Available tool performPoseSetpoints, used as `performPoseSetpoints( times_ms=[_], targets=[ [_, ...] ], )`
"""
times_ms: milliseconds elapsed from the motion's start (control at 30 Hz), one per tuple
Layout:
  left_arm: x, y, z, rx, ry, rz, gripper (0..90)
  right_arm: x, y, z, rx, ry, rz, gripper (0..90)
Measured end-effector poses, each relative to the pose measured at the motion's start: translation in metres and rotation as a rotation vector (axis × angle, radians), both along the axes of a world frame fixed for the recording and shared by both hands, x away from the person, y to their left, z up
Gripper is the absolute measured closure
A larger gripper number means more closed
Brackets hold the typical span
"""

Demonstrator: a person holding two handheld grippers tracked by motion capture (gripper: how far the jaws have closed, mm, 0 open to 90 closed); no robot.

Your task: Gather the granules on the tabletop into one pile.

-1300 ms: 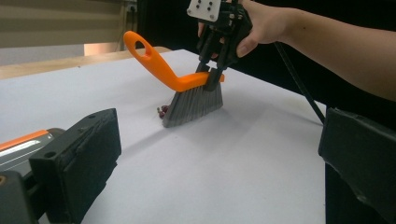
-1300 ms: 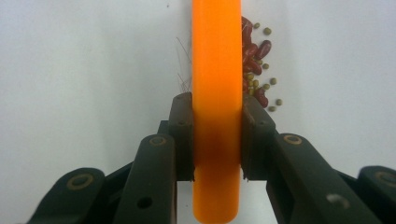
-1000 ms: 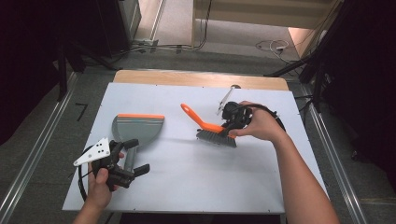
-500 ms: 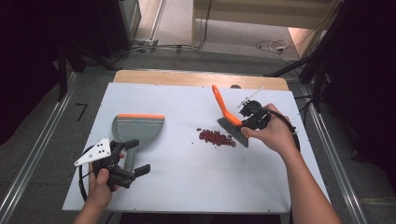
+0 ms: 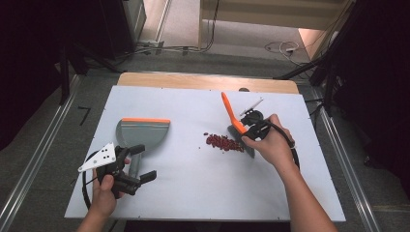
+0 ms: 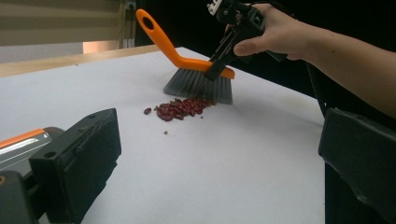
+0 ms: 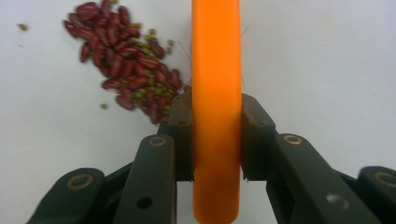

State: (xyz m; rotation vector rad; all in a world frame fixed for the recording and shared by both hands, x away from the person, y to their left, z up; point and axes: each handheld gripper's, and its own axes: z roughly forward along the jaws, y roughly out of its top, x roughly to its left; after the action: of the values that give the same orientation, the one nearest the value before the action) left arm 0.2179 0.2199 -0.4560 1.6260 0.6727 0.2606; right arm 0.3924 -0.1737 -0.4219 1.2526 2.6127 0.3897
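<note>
An orange-handled brush [image 5: 229, 110] with grey bristles stands on the white table, its handle tilted up and away. My right gripper [image 5: 245, 132] is shut on the brush's orange back [image 7: 216, 70]. The bristles [image 6: 198, 86] rest at the right edge of a small pile of red beans [image 5: 223, 143] mixed with a few green ones [image 7: 126, 65]. A grey dustpan [image 5: 142, 133] with an orange lip lies at the left. My left gripper [image 5: 142, 163] is open just in front of the dustpan, beside its handle, with nothing between its jaws [image 6: 219, 135].
The white table top [image 5: 193, 183] ends in a wooden strip [image 5: 203, 81] at the back. Metal rails [image 5: 29, 179] run along both sides on the floor. Cables [image 5: 280, 47] lie on the floor beyond the table. A stray bean [image 6: 164, 132] lies in front of the pile.
The right gripper has carried the brush off the beans to the right and tipped its handle up, so the pile shows. The brush has then come down beside it. The left gripper stayed put.
</note>
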Motion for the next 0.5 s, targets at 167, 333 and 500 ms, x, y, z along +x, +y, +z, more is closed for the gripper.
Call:
performPoseSetpoints(
  times_ms=[167,333,500],
  targets=[
    [0.000,0.000,0.000,-0.005,0.001,0.000,0.0,-0.001,0.006,0.011,-0.001,-0.036,0.008,68.2],
    [0.001,0.001,0.000,-0.002,0.002,0.000,0.0,-0.014,0.023,0.031,0.080,-0.033,0.090,68.2],
    [0.000,0.000,0.000,0.000,0.000,-0.001,0.0,-0.029,0.061,0.025,0.126,0.049,0.241,68.2]
  ],
)
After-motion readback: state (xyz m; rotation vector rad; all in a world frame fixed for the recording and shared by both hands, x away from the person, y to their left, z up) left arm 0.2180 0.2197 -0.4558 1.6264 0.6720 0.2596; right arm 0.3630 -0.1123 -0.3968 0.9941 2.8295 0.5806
